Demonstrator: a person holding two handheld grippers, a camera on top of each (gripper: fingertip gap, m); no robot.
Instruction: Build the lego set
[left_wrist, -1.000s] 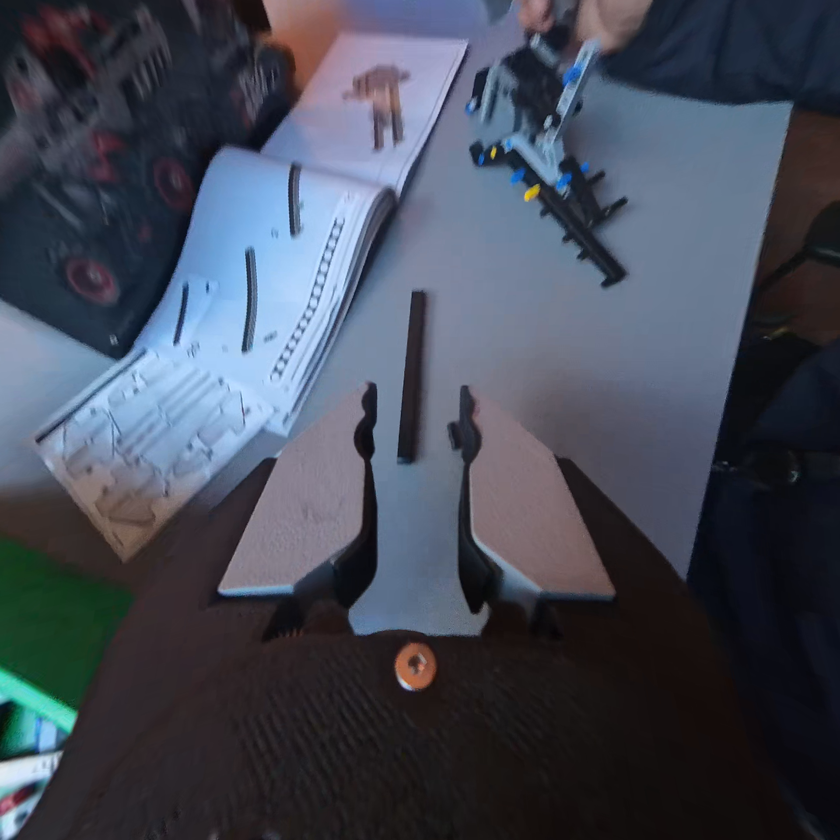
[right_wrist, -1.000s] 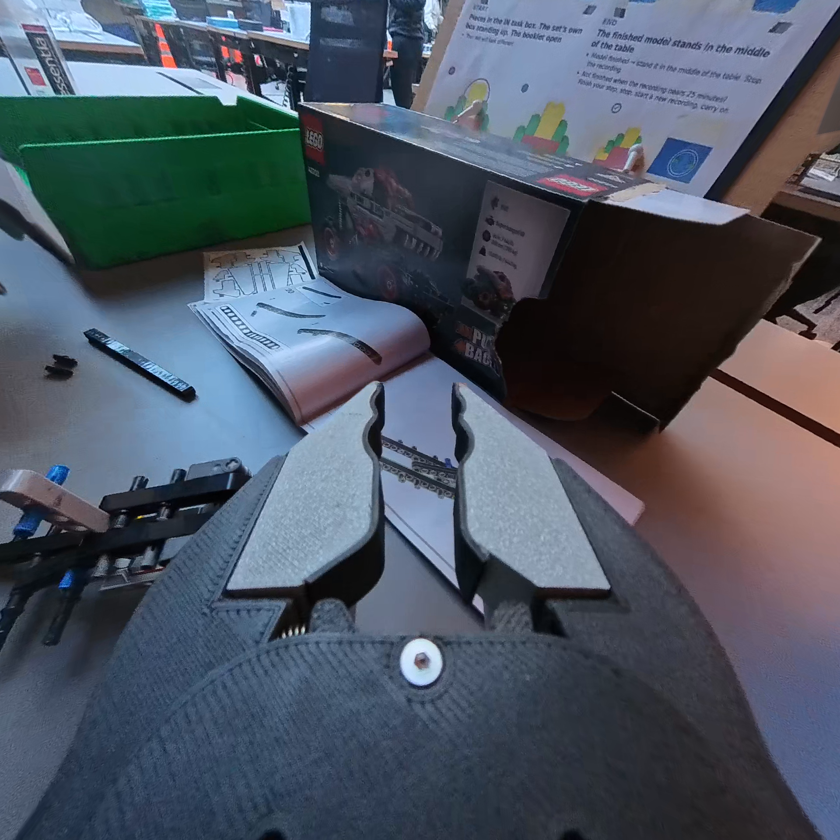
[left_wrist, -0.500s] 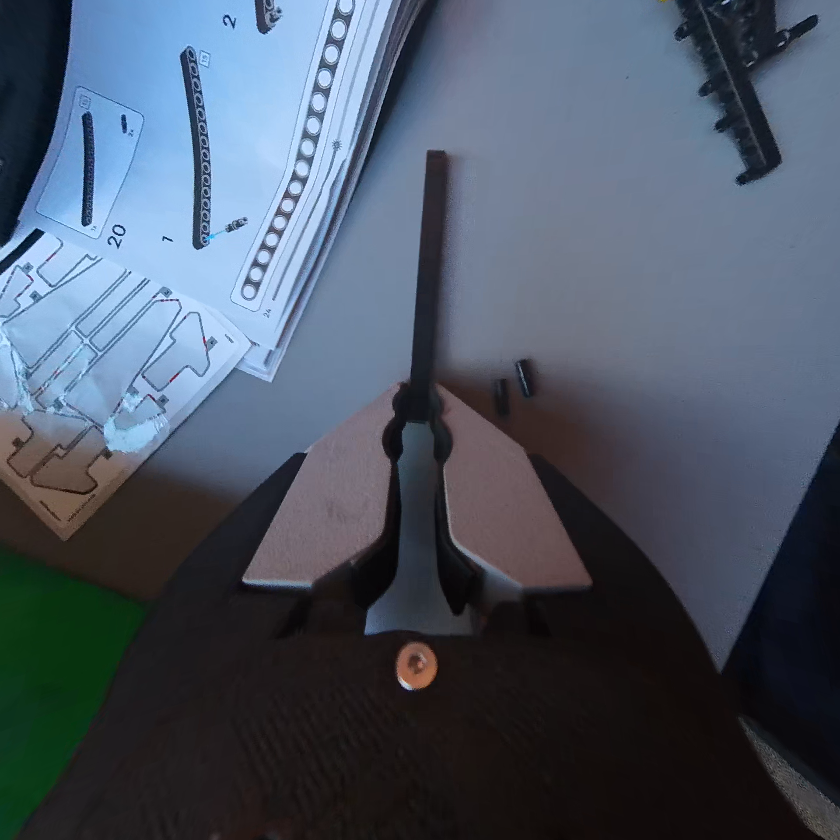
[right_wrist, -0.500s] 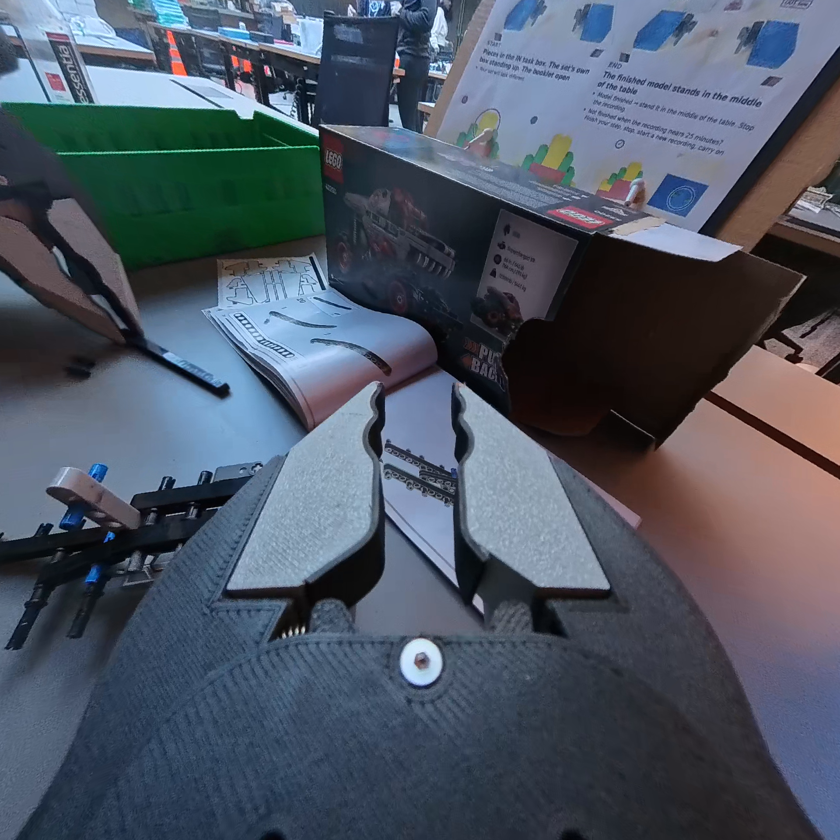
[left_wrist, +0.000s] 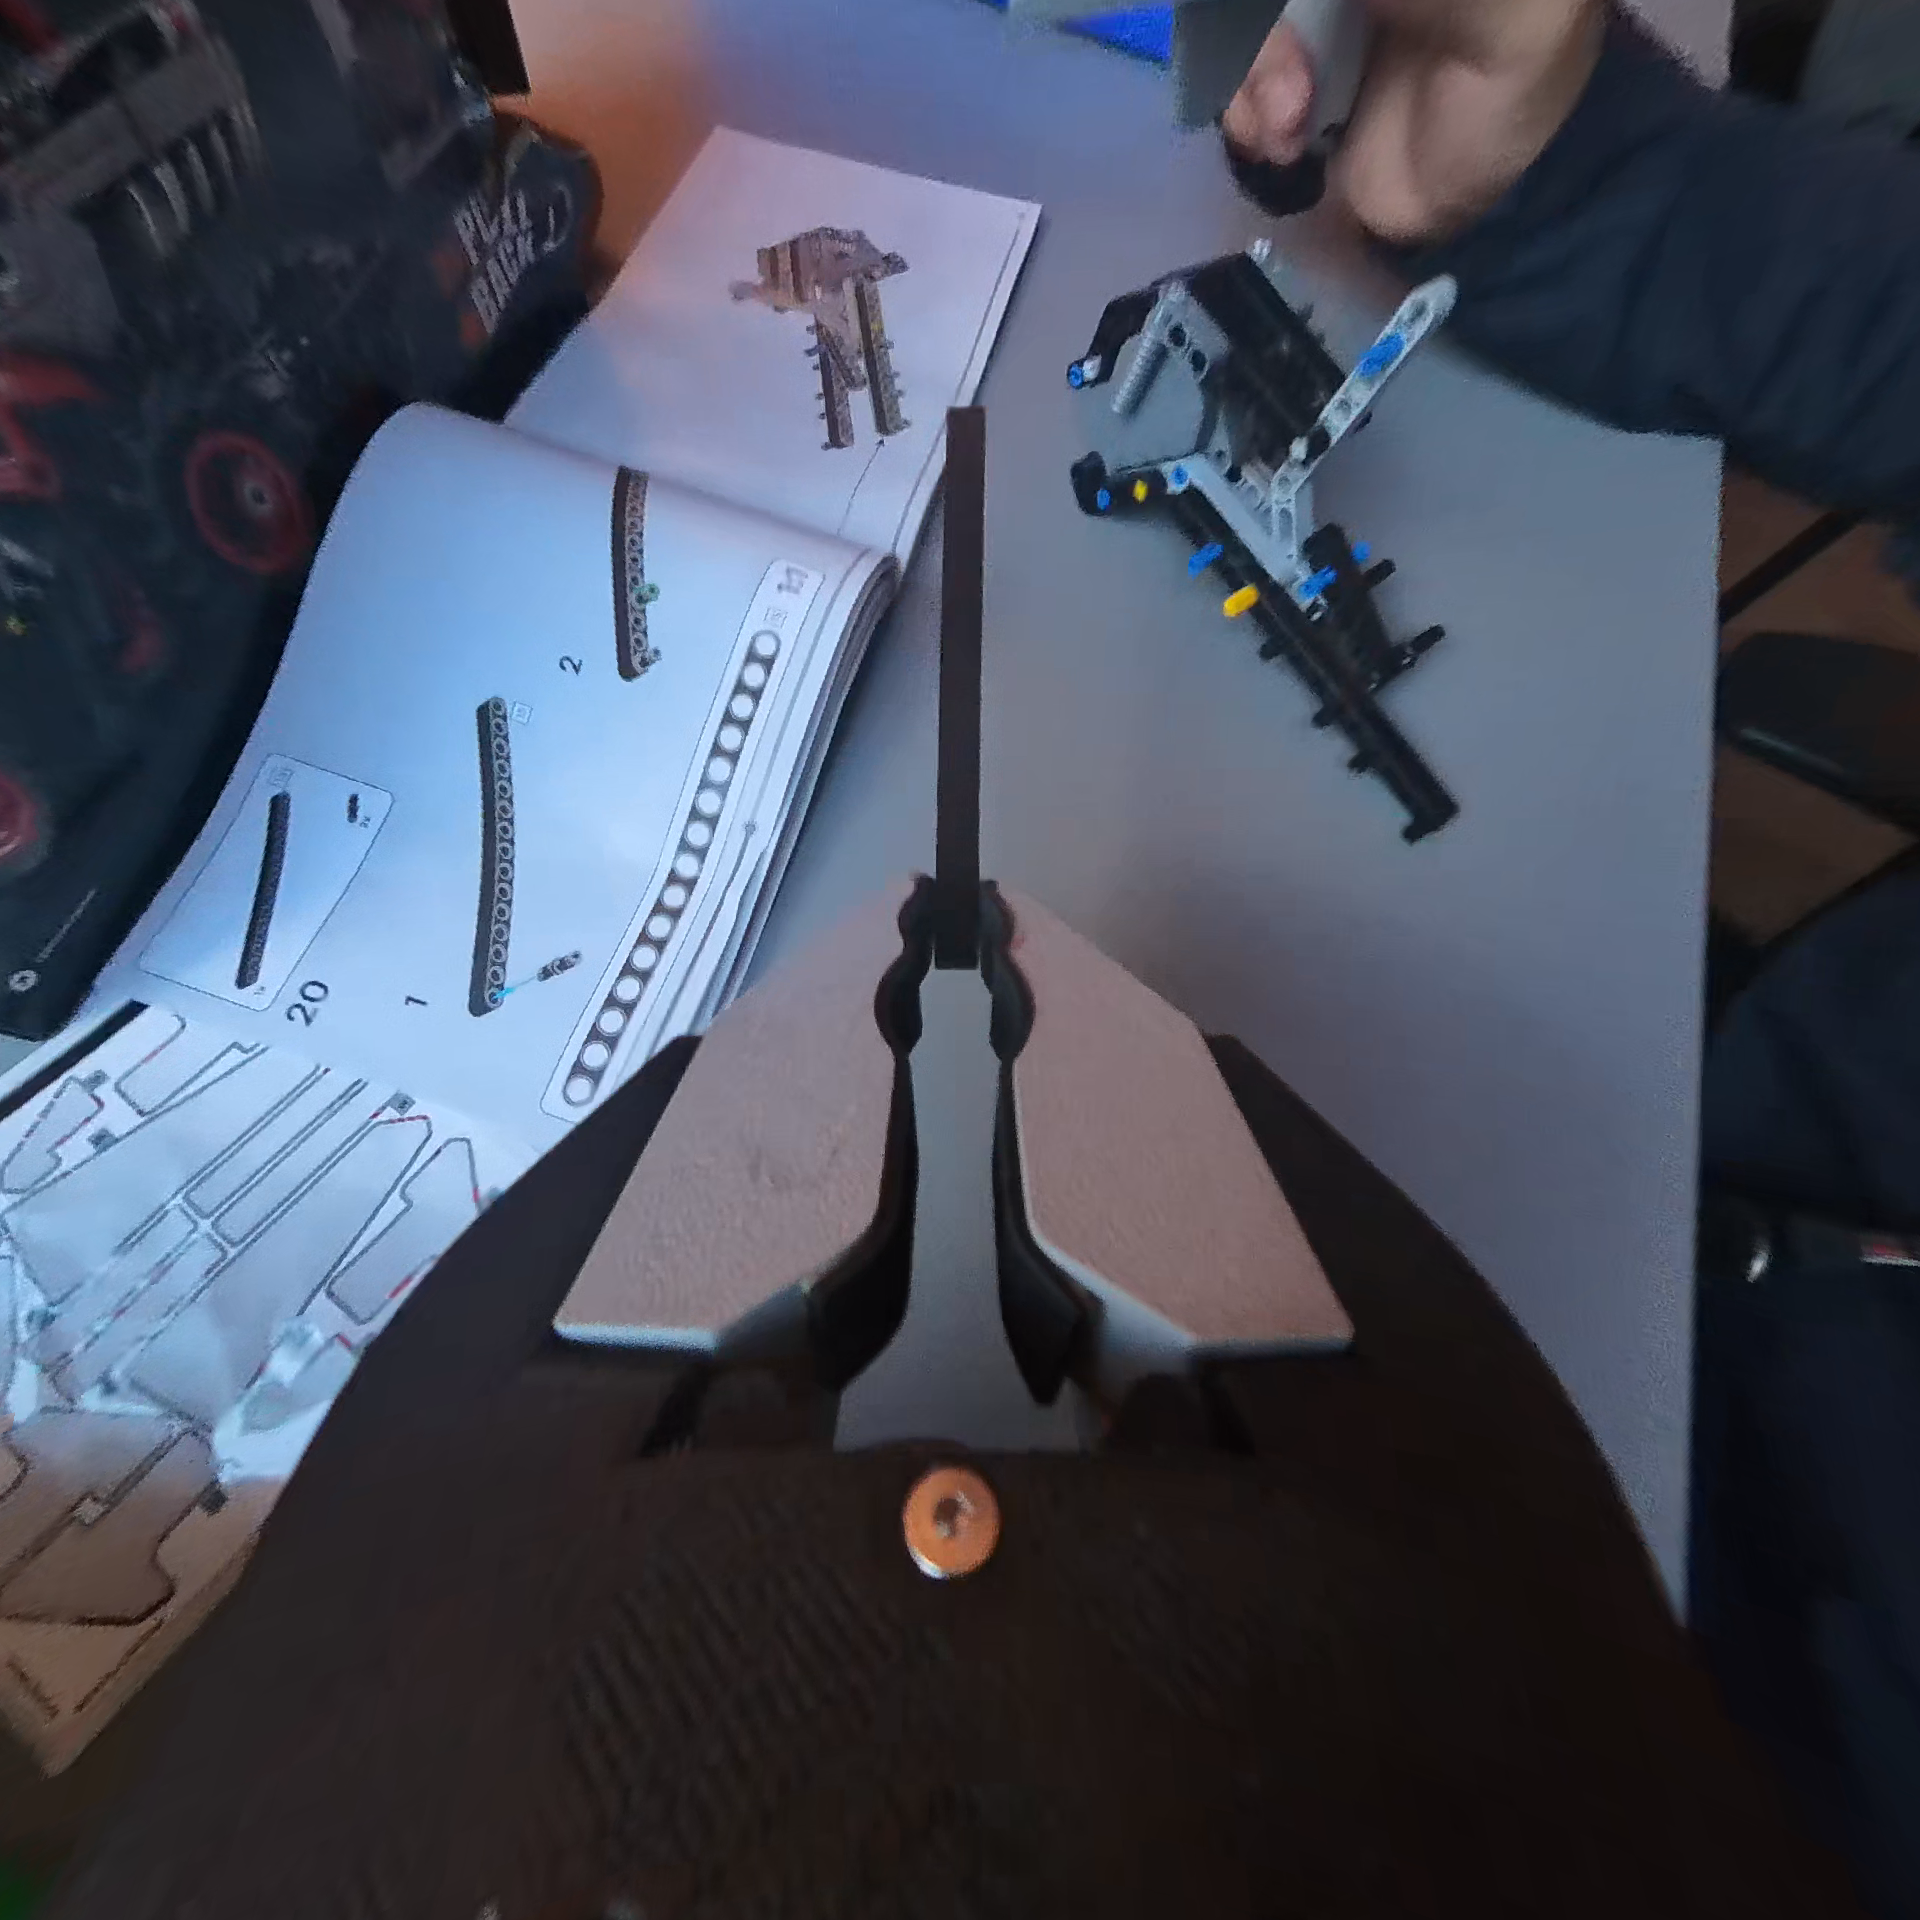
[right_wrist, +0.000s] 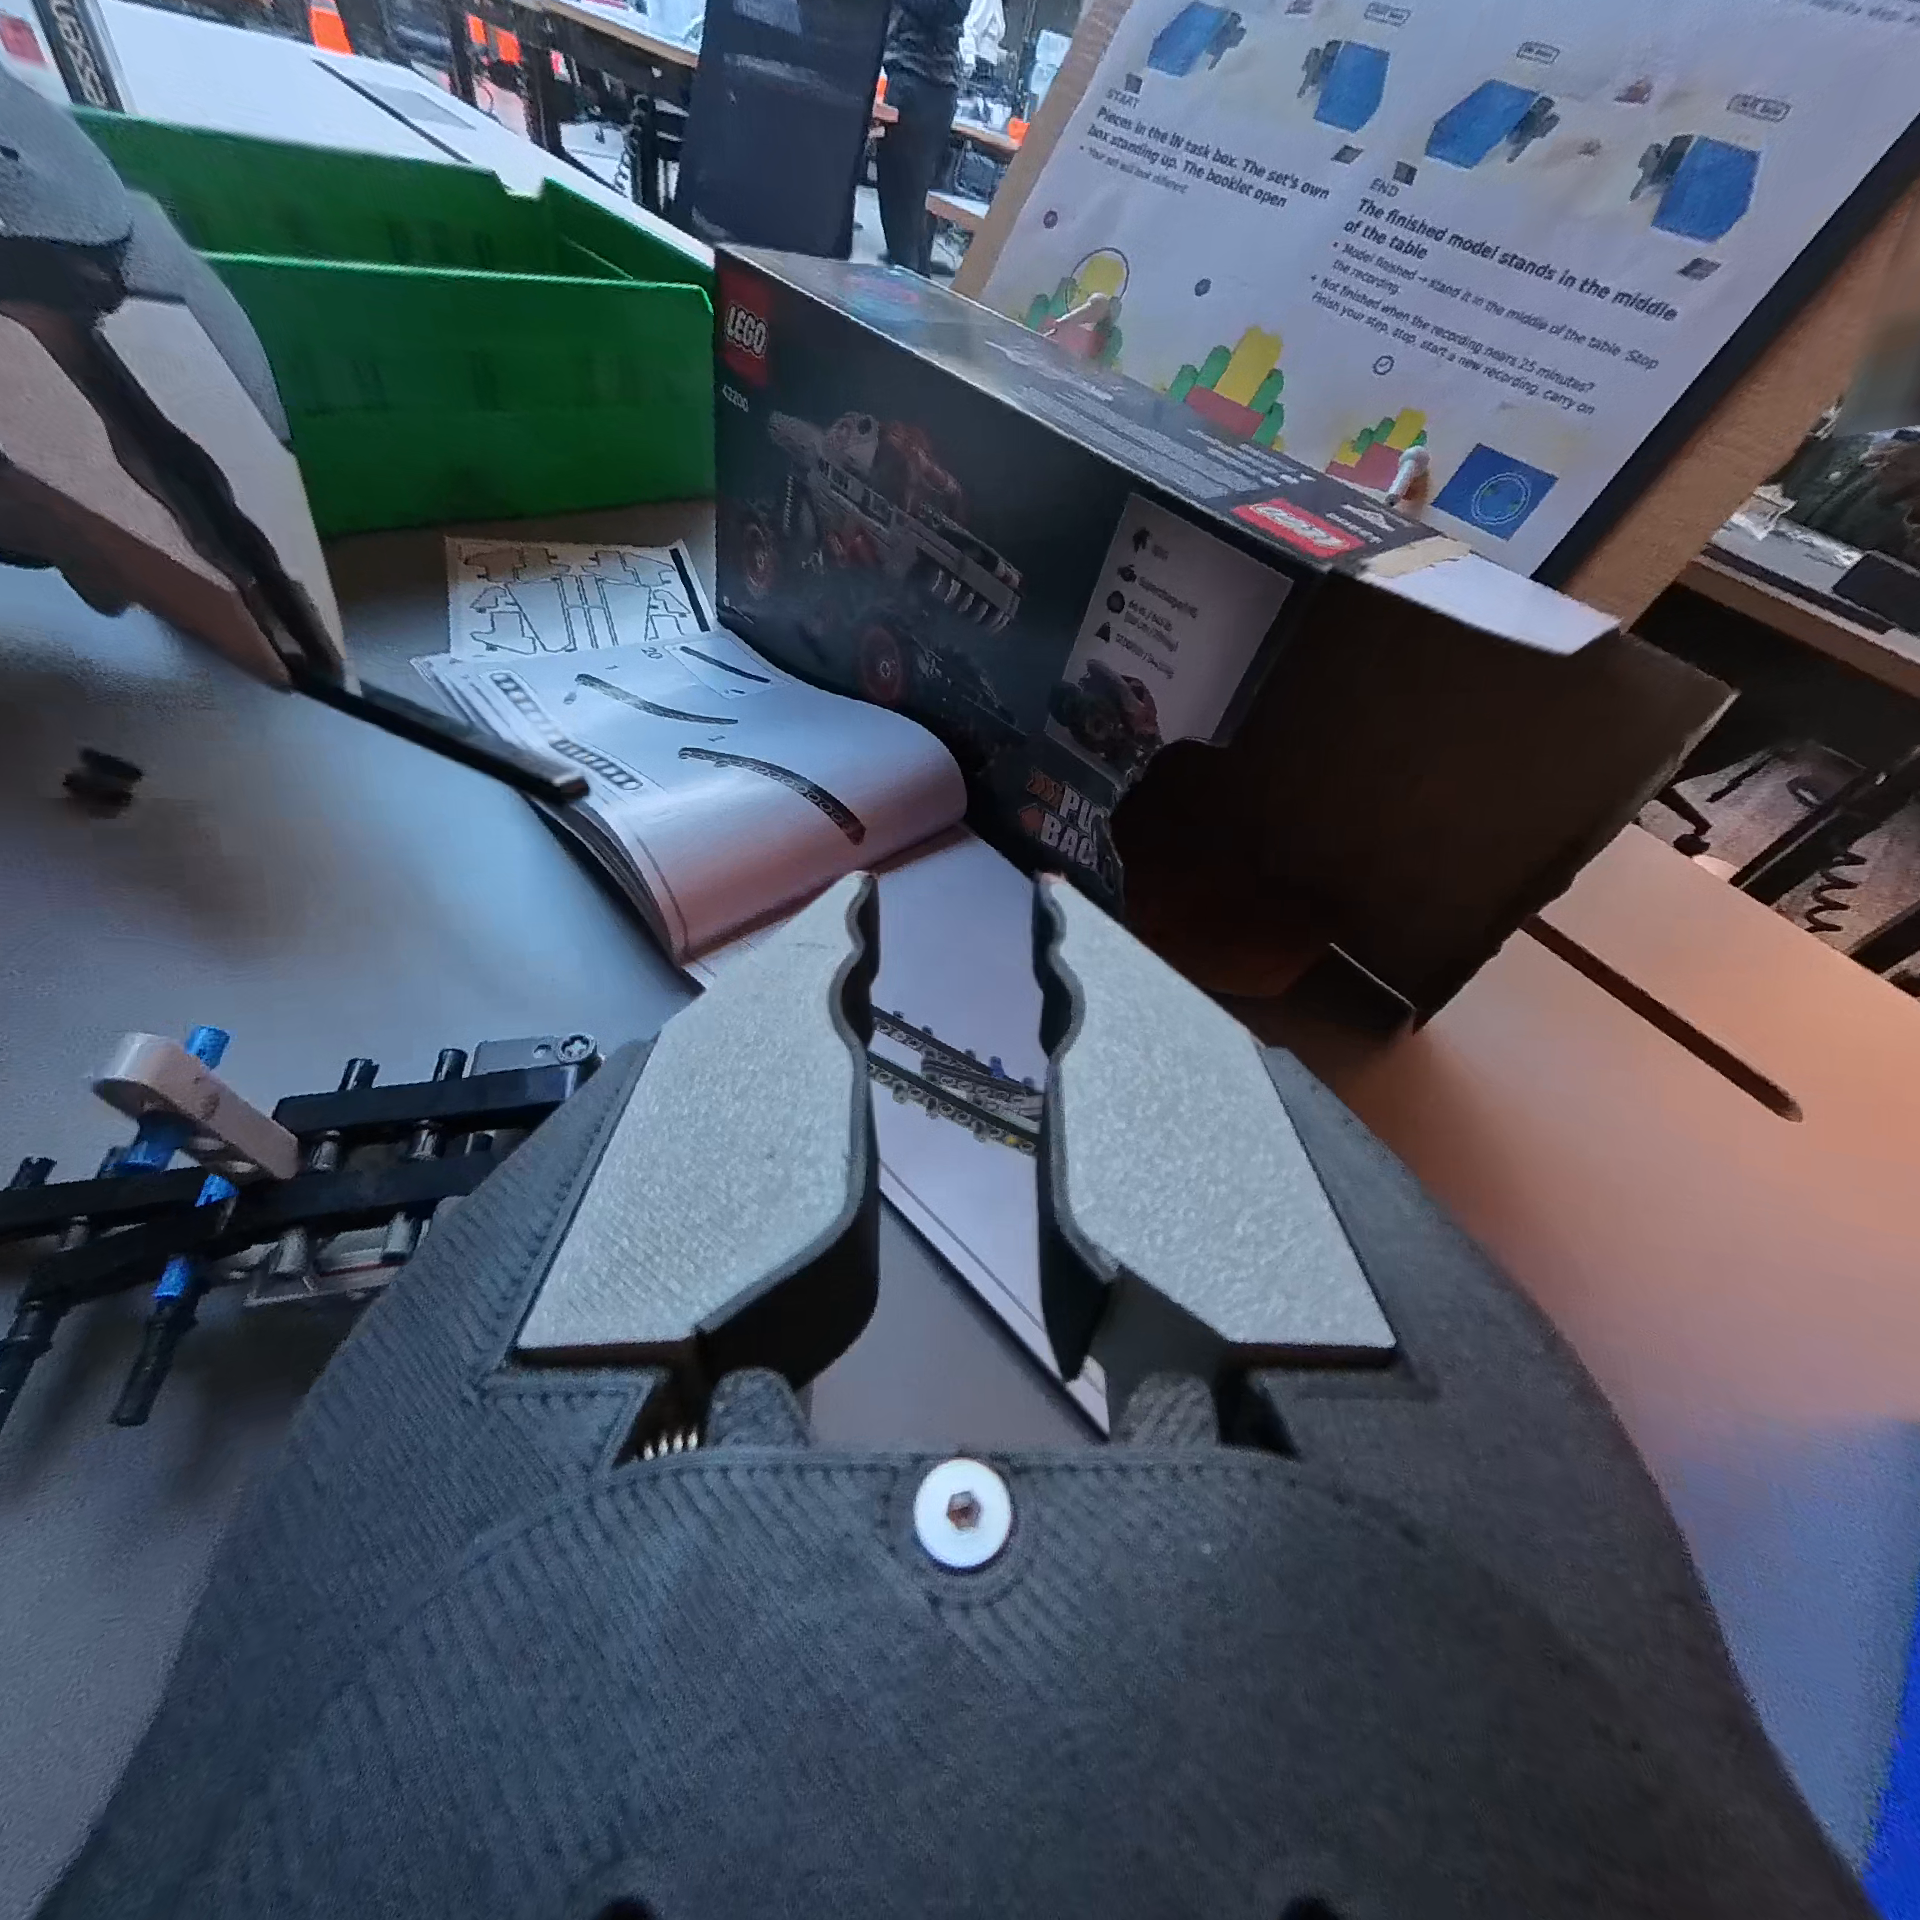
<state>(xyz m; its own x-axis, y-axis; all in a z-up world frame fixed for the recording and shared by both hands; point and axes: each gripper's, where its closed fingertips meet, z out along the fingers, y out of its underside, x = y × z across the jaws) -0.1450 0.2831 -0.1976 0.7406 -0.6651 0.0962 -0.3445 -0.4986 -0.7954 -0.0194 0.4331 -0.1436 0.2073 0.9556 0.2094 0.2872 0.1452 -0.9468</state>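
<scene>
Left gripper: the left gripper had its two tan-padded fingers pinched on the near end of a long, thin black Lego beam; the beam jutted forward, raised over the grey table.
Right gripper: the right gripper hung with its grey-padded fingers parted and nothing between them.
Partly built model: a black-and-grey Lego assembly with blue and yellow pins lay on the table at far right, apart from the beam.
Loose pieces: small black pins sat on the table at left in the right wrist view.
Printed matter: a white open instruction booklet with step numbers and beam diagrams lay left of the beam; a white sticker sheet lay nearer.
Branded things: a dark cardboard set box showing a monster truck and a red logo stood behind the booklet; a white poster with printed text stood beyond it.
Other: a green plastic bin stood far left.
</scene>
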